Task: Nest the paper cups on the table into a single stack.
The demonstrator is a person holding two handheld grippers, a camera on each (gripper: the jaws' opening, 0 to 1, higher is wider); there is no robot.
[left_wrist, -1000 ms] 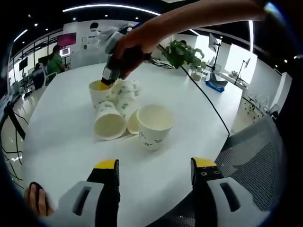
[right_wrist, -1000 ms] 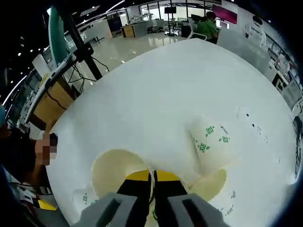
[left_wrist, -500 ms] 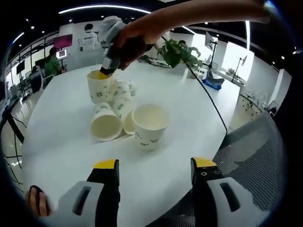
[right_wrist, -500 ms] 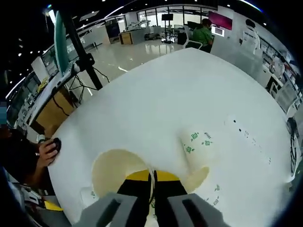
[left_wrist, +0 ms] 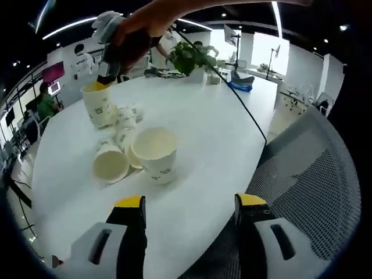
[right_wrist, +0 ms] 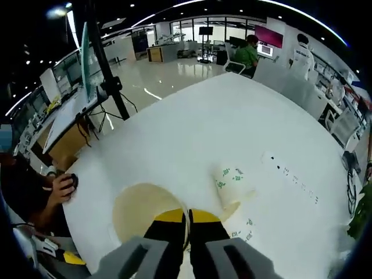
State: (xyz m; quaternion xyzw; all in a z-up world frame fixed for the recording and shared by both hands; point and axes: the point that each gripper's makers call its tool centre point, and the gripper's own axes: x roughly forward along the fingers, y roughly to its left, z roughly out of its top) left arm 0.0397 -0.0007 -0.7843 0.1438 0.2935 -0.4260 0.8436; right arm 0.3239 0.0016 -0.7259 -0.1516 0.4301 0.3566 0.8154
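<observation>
Pinching thin rim of cream paper cup (right_wrist: pixel 145 212), right gripper (right_wrist: pixel 186 224) jaws closed; left gripper (left_wrist: pixel 189 212) jaws apart.

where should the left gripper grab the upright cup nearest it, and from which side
Grip the rim of the upright cup, one jaw inside its open mouth, one outside, coming down from above on its near side. Tipped cups crowd its far side; the left gripper is open.

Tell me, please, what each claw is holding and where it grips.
The right claw pinches a paper cup by its rim. The left claw holds nothing.
</observation>
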